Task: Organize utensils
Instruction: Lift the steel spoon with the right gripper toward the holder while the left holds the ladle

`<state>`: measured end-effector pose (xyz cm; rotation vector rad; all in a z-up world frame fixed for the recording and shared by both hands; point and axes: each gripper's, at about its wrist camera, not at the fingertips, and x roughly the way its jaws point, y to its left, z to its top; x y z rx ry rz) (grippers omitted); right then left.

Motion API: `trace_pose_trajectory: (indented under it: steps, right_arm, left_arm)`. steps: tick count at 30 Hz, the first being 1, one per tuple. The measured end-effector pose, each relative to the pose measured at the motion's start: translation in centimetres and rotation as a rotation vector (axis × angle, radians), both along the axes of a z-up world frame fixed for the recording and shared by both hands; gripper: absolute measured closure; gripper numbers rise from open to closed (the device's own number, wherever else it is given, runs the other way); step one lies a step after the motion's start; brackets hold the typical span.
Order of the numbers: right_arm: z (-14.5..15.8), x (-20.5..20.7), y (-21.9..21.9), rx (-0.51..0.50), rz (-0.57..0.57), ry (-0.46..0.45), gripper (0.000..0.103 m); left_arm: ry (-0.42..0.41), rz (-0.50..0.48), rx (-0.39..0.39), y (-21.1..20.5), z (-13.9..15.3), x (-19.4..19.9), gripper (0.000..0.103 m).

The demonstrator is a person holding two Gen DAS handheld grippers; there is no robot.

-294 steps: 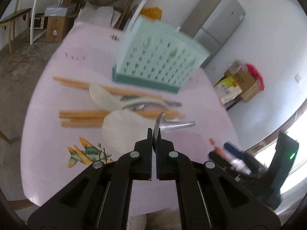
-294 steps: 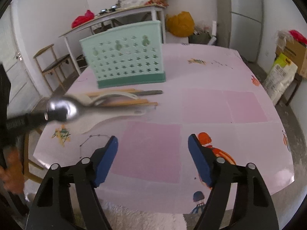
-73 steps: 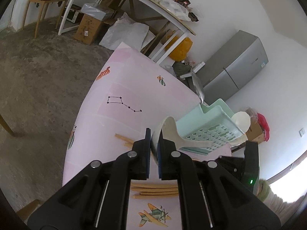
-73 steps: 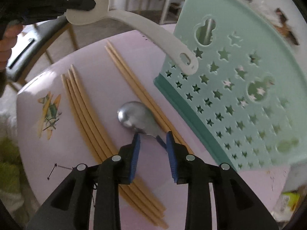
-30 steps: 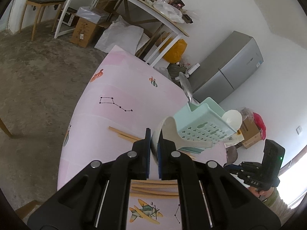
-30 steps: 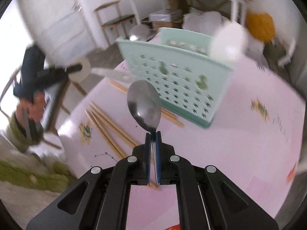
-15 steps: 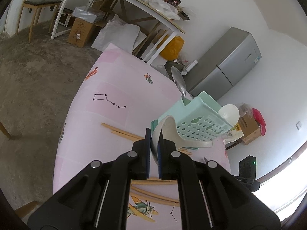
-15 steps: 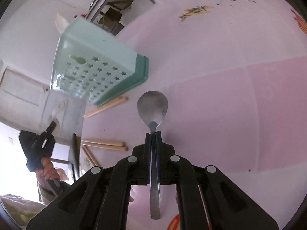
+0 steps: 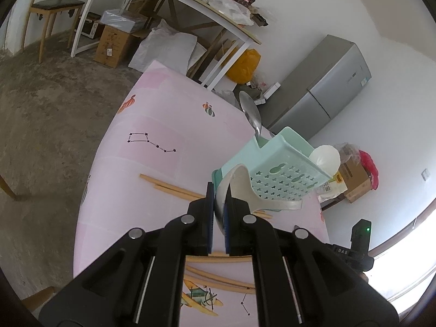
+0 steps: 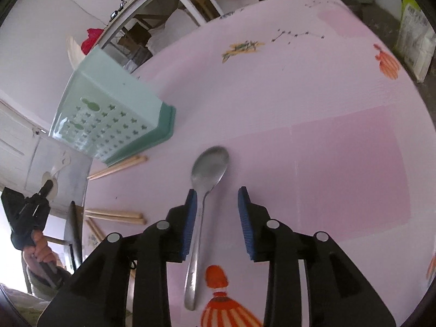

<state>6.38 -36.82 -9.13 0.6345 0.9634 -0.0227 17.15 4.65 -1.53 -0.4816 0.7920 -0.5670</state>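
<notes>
Right hand-held gripper (image 10: 216,212) just opened, released | shiny metal spoon (image 10: 205,193) lain on pink surface (image 10: 313,103) between jaws, bowl forward | left hand-held gripper (image 9: 218,212) clenched on white plastic ladle (image 9: 245,190)

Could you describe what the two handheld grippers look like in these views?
Both the left gripper and the right gripper are matte black, angular linkages with round silver pivot pins and slim silver rods. Each finger carries a ribbed blue pad.
</notes>
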Motion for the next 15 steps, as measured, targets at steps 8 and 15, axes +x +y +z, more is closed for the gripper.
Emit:
trace_pose_trajectory:
  steps: [8, 15]
  right_arm:
    - [-0.3, 2.5, 0.5, -0.055, 0.046, -0.026, 0.072]
    - [0.3, 3.7, 2.6, -0.181, 0.111, -0.01, 0.071]
  left_arm:
    - [0.004, -0.003, 0.006, -0.1, 0.0, 0.1, 0.098]
    - [-0.002, -0.006, 0.02, -0.4, 0.1, 0.1, 0.098]
